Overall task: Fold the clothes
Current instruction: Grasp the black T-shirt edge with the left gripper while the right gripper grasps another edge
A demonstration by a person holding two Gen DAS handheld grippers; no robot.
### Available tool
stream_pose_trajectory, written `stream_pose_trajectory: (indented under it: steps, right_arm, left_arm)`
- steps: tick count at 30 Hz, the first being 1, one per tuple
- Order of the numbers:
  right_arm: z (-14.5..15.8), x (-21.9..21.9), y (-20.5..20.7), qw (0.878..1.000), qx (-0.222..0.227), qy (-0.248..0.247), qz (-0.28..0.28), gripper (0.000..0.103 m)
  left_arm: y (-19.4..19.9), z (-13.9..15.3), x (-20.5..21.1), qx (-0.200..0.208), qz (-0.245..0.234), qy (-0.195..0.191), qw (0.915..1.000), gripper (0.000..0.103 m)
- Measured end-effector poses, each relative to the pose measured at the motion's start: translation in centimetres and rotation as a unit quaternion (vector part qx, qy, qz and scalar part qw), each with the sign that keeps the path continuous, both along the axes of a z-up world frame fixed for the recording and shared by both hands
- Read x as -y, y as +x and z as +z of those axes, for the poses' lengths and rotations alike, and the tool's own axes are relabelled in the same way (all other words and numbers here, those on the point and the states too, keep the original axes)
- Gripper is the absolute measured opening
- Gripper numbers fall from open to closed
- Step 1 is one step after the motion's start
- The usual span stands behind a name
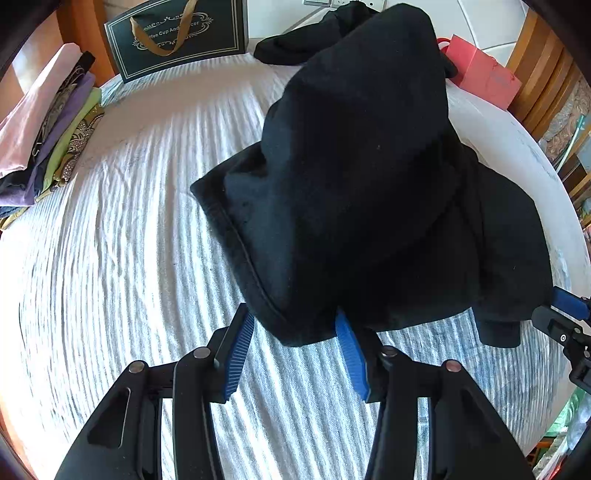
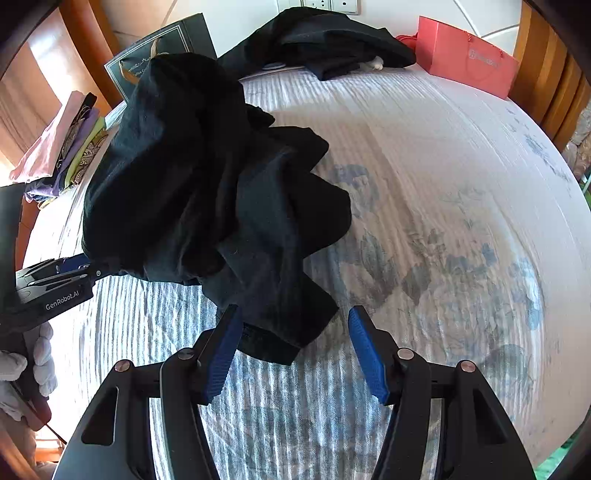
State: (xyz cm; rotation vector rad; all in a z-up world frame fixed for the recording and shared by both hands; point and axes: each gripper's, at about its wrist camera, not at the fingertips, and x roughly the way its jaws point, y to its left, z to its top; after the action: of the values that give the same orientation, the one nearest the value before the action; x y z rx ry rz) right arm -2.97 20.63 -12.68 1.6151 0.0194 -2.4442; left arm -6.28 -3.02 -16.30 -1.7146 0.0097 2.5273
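A black garment [image 1: 354, 192] lies bunched in a heap on the striped bedspread [image 1: 129, 240], filling the centre and right of the left wrist view and the left half of the right wrist view. The left gripper [image 1: 295, 332] sits at the lower middle of its frame, jaws partly spread, with a hem corner lying loose between the blue pads; the cloth does not look pinched. The right gripper [image 2: 293, 332] stands wide, a cuff or hem edge resting against its left pad only. No earlier view is given, so this reads as the point where the garment has been set down, not yet spread flat. Next, each gripper probably needs a fresh hold on an edge to pull the heap out smooth before any fold. A stack of folded clothes [image 1: 51, 122] waits at the upper left, beside a dark gift bag [image 1: 177, 33].
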Motion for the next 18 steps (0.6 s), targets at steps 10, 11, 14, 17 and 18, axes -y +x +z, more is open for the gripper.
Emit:
stream_pose_trajectory:
  steps: [10, 11, 14, 17, 18]
  right_arm:
    - [-0.6, 1.3, -1.1, 0.999, -0.024, 0.044, 0.004, 0.008]
    - [0.4, 0.8, -1.0, 0.998, -0.042, 0.046, -0.005, 0.007]
    - [3.9, -1.8, -0.9, 0.993, -0.095, 0.045, -0.049, 0.007]
    - [7.5, -5.4, -0.9, 0.983, -0.143, 0.045, -0.11, 0.007]
    - [8.7, -6.6, -0.9, 0.978, -0.155, 0.043, -0.13, 0.007]
  left_arm:
    - [0.4, 1.6, 0.5, -0.039, -0.011, 0.023, 0.9989, 0.006]
    - [0.6, 2.5, 1.0, -0.051, -0.006, 0.023, 0.9984, 0.006]
    - [1.2, 6.0, 3.0, -0.09, 0.012, 0.028, 0.9955, 0.005]
    - [1.4, 8.9, 5.1, -0.112, 0.031, 0.032, 0.9927, 0.005]
    - [1.5, 9.5, 5.6, -0.115, 0.037, 0.033, 0.9921, 0.005]
